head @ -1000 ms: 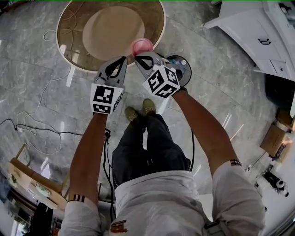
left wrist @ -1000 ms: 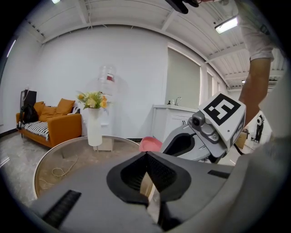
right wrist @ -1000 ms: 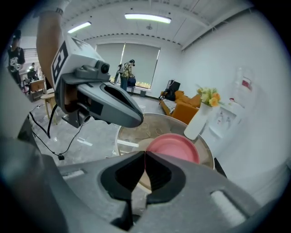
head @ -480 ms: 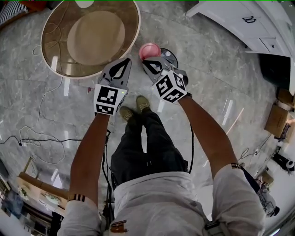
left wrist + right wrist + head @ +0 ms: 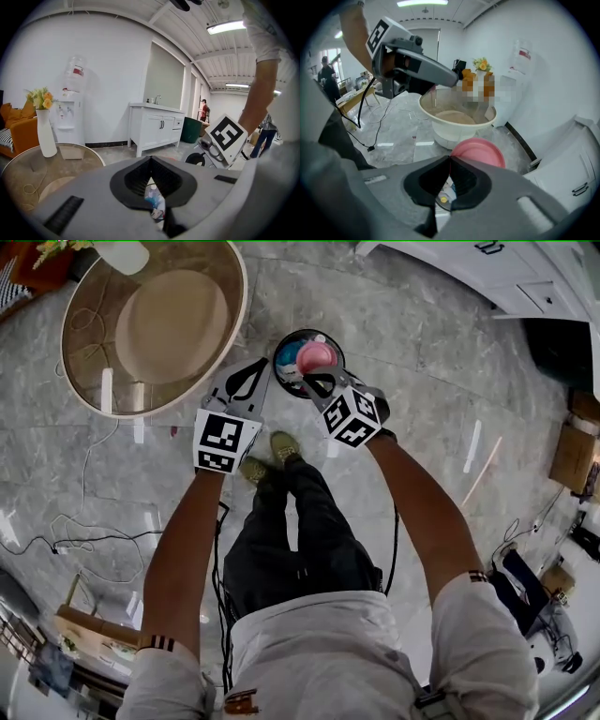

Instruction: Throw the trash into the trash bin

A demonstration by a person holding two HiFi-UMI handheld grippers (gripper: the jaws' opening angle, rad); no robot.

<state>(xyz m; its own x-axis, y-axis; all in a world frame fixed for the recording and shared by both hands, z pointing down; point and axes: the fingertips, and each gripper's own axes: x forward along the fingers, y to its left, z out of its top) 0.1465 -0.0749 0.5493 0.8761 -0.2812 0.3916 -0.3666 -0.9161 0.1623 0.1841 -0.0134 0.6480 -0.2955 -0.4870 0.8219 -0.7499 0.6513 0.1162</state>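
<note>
The pink bowl (image 5: pixel 317 355) is hanging by its rim from my right tongs (image 5: pixel 307 377), which I am keeping clenched on that thin edge. It is sitting right over the mouth of the trash bin (image 5: pixel 309 331). My left tongs (image 5: pixel 262 364) are pressing together on nothing, pointing at the bin's near side, just beside the right pair.

I am judging the bowl to be light, thin-walled and smooth. It is probably stiff enough to carry by the rim, but it could twist or slip in a loose pinch. The rim is the only sensible place to grip.

A second ago I was holding the bowl at the edge of the round glass table (image 5: pixel 89 352), with the bin off to one side. Now both tongs are away from the table and the bowl is above the wrappers already lying in the bin.
</note>
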